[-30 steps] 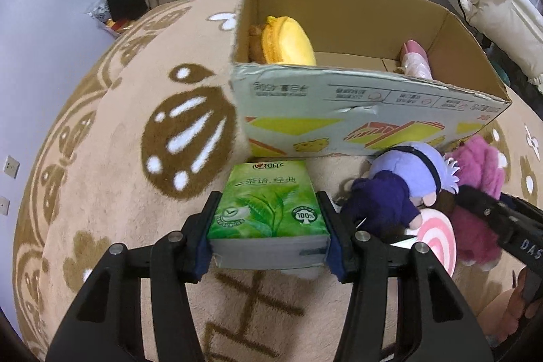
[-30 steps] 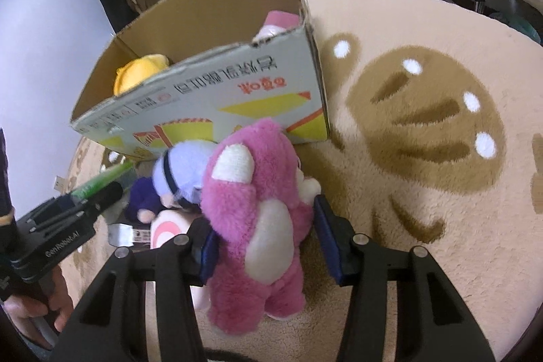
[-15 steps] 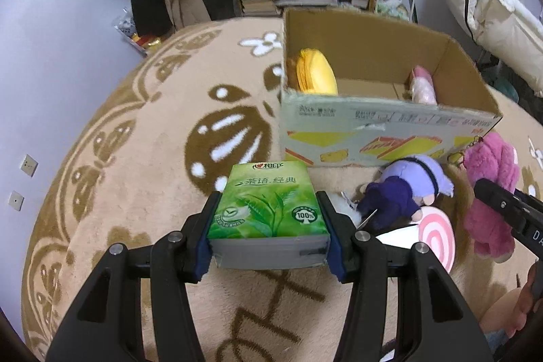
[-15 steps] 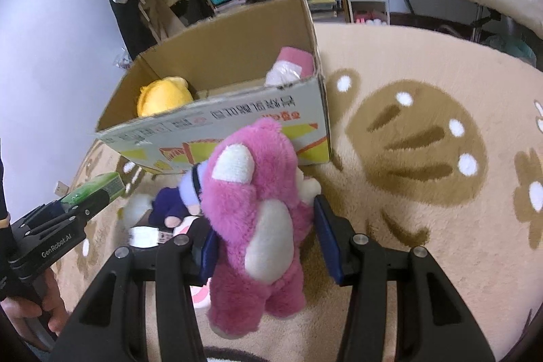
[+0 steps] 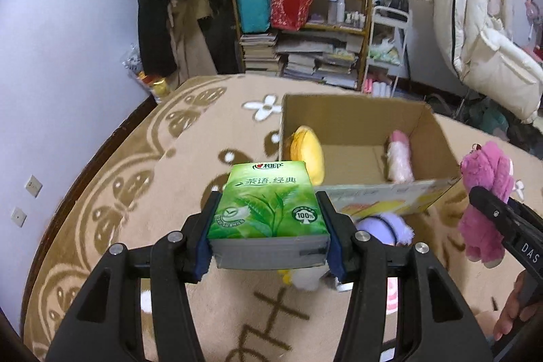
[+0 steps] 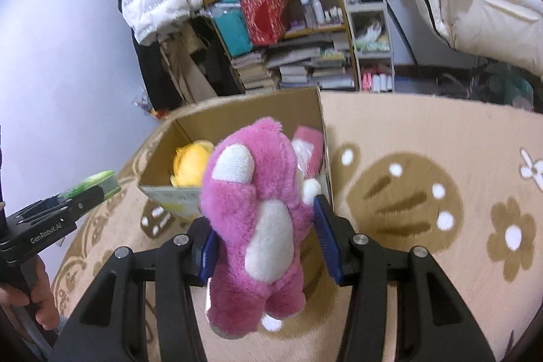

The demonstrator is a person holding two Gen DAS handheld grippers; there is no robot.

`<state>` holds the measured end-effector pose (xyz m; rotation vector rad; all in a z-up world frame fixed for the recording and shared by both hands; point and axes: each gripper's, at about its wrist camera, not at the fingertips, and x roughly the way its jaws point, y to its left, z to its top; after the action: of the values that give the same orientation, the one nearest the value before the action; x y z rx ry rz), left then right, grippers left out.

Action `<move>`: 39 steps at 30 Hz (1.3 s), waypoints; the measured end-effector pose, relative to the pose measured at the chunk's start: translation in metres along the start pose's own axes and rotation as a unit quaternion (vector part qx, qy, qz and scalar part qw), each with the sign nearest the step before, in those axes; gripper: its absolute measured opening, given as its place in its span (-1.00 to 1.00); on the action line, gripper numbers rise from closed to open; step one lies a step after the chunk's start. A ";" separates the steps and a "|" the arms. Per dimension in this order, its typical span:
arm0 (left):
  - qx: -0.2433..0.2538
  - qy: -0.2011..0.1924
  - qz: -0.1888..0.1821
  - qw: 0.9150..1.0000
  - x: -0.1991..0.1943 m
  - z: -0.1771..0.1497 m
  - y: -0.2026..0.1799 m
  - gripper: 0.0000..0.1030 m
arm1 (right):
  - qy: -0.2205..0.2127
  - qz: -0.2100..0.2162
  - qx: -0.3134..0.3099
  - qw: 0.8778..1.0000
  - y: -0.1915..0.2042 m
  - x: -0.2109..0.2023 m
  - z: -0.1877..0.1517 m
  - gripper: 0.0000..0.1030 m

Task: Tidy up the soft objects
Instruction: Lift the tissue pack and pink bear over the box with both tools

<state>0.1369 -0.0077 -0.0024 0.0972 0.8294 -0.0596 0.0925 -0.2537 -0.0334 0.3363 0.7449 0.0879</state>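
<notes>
Left gripper [image 5: 268, 226] clamps a green tissue pack [image 5: 268, 209] between both pads, held above the rug [image 5: 135, 192], just short of the cardboard box [image 5: 353, 121]'s near wall. Right gripper [image 6: 266, 243] squeezes a pink plush bear [image 6: 258, 212] at the torso, upright, off the rug, at the box's near right corner. Inside the box: yellow plush [image 5: 305, 155] against the left wall, pink-and-white plush [image 5: 400, 158] toward the right. Purple-haired doll [image 5: 383, 226] lies on the rug against the box's front.
</notes>
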 end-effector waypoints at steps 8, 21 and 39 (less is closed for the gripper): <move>0.002 -0.023 -0.016 1.000 -0.008 0.030 -0.001 0.01 | -0.028 0.009 -0.009 1.000 0.010 -0.004 0.028 0.04; 0.021 -0.051 -0.013 0.998 0.006 0.069 -0.007 0.02 | -0.027 0.027 -0.012 0.999 0.017 0.025 0.070 0.06; 0.036 -0.035 -0.047 0.998 0.056 0.056 -0.034 0.02 | 0.054 0.021 -0.003 0.998 0.009 0.077 0.054 0.14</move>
<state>0.2123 -0.0486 -0.0088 0.1241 0.7616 -0.1807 0.1861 -0.2450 -0.0432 0.3435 0.8447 0.1491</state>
